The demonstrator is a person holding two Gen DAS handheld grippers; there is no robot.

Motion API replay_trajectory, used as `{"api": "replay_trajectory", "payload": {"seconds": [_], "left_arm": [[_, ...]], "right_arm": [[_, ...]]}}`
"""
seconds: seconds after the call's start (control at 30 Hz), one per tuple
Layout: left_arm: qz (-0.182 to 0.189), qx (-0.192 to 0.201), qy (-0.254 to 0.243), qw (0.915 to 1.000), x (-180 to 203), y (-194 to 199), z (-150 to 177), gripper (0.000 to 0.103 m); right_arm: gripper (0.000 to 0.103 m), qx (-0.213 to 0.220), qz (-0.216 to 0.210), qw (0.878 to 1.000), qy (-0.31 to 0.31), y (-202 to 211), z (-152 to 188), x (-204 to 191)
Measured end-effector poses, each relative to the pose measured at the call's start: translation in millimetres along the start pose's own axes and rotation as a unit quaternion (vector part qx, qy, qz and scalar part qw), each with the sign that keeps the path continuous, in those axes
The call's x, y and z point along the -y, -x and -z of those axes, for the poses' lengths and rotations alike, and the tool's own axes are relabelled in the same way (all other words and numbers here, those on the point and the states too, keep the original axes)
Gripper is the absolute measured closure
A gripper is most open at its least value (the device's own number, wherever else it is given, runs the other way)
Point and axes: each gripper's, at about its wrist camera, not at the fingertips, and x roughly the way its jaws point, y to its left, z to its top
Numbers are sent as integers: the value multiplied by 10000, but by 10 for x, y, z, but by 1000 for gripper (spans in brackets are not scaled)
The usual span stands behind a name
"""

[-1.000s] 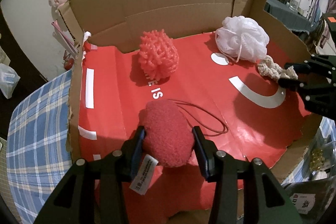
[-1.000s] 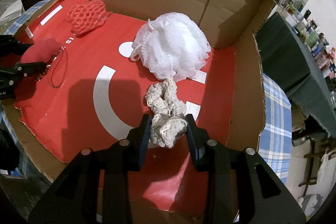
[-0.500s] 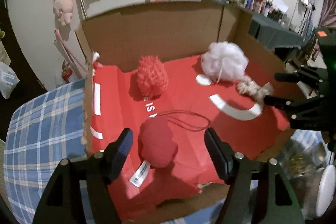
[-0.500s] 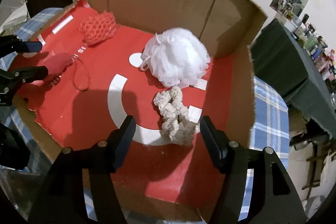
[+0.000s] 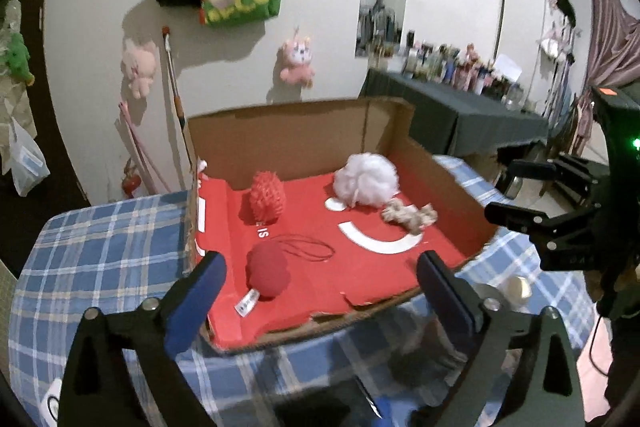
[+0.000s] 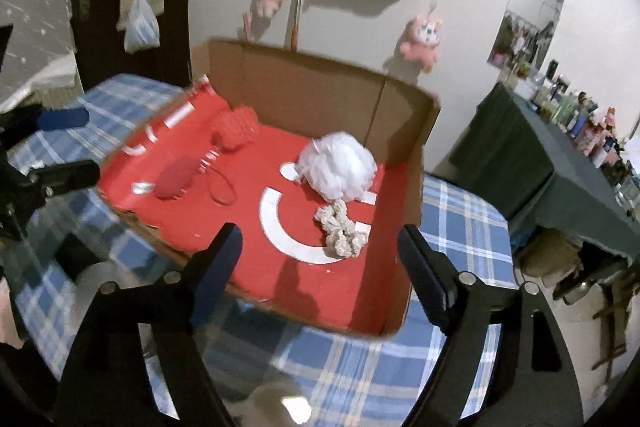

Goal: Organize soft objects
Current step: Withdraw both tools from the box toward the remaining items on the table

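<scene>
Left claw [image 5: 320,275]: jaws wide and opening further, nothing between the pads. It hangs above the near edge of the cardboard box [image 5: 280,131], angled down at it. Right claw [image 6: 316,251]: jaws also opening, not quite as wide, empty; it hangs over the near right part of the same box.

Box sits on a desk covered by a blue plaid cloth [image 5: 100,247]. Red liner on the box floor.

Positions relative to the claws:
- Red plush ball [image 5: 267,274], just ahead of the left claw and nearer its left finger. A white tag trails toward the claw; a thin cord loop lies beyond it.
- Coral mesh puff [image 5: 267,198], further ahead of the left claw, near the back wall.
- White bath pouf [image 6: 338,167], ahead of the right claw, toward the back right corner.
- Cream knitted scrunchie [image 6: 340,231], just ahead of the right claw, between its fingers in line of sight, touching or nearly touching the pouf.

All four lie apart from the pads.

Handling, as judgement: all four look very light and squashy, not fragile. The plush ball should compress, so grip across its middle, not by tag or cord. The pouf is loose netting; close deep into its bulk. The scrunchie is floppy; pinch one thick fold. The mesh puff may snag on the pads.
</scene>
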Motion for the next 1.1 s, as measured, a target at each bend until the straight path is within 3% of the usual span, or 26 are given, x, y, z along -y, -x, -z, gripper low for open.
{"api": "replay_trajectory", "payload": {"seconds": [0.13, 0.33, 0.57, 0.7, 0.9, 1.1], "left_arm": [[18, 355, -37, 9994, 175, 335, 142, 0], [85, 793, 8, 9968, 398, 732, 425, 0], [-49, 1034, 134, 9945, 550, 920, 797, 0], [-110, 1043, 183, 9943, 617, 921, 1024, 0], [-143, 844, 272, 9960, 663, 772, 1366, 0], [-177, 501, 437, 9976, 627, 530, 1622, 0]], "right_arm": [[16, 405, 41, 9992, -45, 396, 158, -118], [16, 868, 75, 9960, -174, 883, 505, -276], [9, 1240, 217, 9914, -366, 1217, 941, -461], [9, 1392, 460, 9879, -498, 1277, 1205, -553], [9, 1429, 472, 9863, -680, 1187, 1566, -652], [9, 1094, 455, 9902, -740, 869, 1835, -762]]}}
